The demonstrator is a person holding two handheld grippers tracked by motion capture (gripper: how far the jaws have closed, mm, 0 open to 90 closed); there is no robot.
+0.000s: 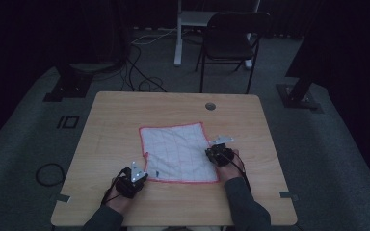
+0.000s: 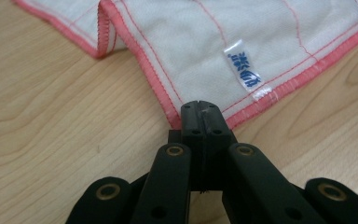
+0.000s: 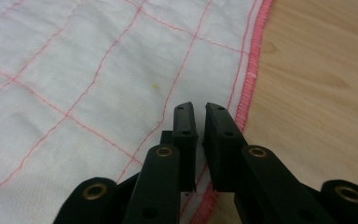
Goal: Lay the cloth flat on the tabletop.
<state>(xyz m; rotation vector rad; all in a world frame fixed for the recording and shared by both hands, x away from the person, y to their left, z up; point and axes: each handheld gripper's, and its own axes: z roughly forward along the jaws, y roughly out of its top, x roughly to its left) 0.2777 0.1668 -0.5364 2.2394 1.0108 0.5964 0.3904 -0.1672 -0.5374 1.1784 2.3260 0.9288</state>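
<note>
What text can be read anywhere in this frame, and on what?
Tag sewn on the cloth near its corner: blue characters, apparently Chinese, too blurred to read for certain.
No other text on the cloth, the table or the grippers.

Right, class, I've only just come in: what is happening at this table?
A person seated at a wooden table works on a white cloth with pink edging, a claw in each hand. The left claw is shut on the cloth's near corner, beside its small printed label. The right claw sits over the cloth's right edge with its jaws slightly apart, gripping nothing yet. The cloth lies mostly flat, with a small fold along its left edge.
</note>
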